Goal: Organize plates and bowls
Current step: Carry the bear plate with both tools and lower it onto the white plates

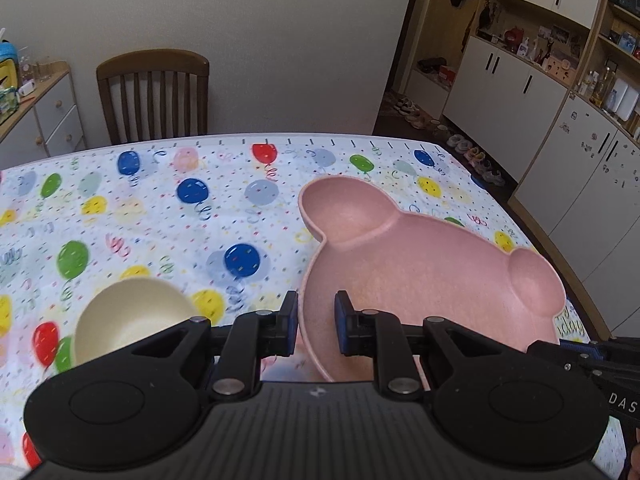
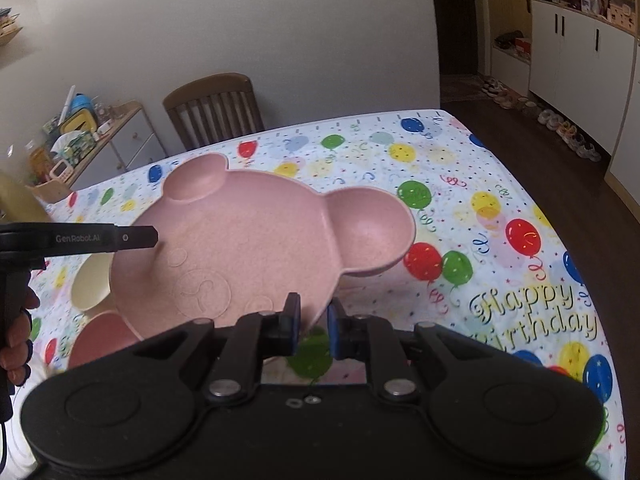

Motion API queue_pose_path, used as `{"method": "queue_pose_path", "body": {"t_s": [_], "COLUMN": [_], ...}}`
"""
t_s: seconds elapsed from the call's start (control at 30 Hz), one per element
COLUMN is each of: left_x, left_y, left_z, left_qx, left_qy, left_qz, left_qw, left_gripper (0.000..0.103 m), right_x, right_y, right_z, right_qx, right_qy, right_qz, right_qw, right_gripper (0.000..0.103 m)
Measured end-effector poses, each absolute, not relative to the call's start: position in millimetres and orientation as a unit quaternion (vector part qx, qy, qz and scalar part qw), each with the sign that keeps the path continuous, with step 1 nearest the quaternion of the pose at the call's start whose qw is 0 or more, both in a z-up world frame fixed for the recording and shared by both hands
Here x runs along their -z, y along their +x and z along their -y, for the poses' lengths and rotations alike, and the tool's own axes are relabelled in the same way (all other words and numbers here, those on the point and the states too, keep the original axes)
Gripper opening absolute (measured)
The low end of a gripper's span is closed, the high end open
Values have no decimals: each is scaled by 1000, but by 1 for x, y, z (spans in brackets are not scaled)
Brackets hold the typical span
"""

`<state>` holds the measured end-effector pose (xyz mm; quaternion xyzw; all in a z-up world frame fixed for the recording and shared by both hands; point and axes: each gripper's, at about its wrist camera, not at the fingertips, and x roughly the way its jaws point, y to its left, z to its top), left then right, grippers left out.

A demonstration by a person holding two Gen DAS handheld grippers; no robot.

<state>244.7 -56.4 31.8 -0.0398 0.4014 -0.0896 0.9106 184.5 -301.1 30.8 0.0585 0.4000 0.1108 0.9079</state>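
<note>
A pink bear-shaped plate (image 1: 420,268) with two ear compartments is held tilted above the table. My left gripper (image 1: 316,316) is shut on its near-left rim. My right gripper (image 2: 312,320) is shut on its near-right rim; the plate (image 2: 240,240) fills the middle of the right wrist view. A cream bowl (image 1: 132,316) sits on the table left of the left gripper and shows under the plate in the right wrist view (image 2: 90,280). A pink bowl (image 2: 100,340) lies below the plate's left edge.
The table wears a balloon-print birthday cloth (image 1: 160,208). A wooden chair (image 1: 154,94) stands at the far edge. A drawer unit (image 1: 44,116) is at far left; white cabinets (image 1: 560,120) and shoes line the right wall.
</note>
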Motion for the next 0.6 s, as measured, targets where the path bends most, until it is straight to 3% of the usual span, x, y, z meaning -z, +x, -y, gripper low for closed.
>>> {"method": "queue_pose_path", "body": {"t_s": [0.6], "left_x": [-66], "left_y": [102], "left_z": [-45], "left_qx": [39], "left_qy": [-44], "left_qz": [-381], "left_qw": [923], "left_gripper": [18], "right_x": [-59], "right_y": [94], "right_z": [210], "right_qx": [-198], "right_qy": [11], "right_qz": [-387], "right_qw": [900], "right_gripper": [13]}}
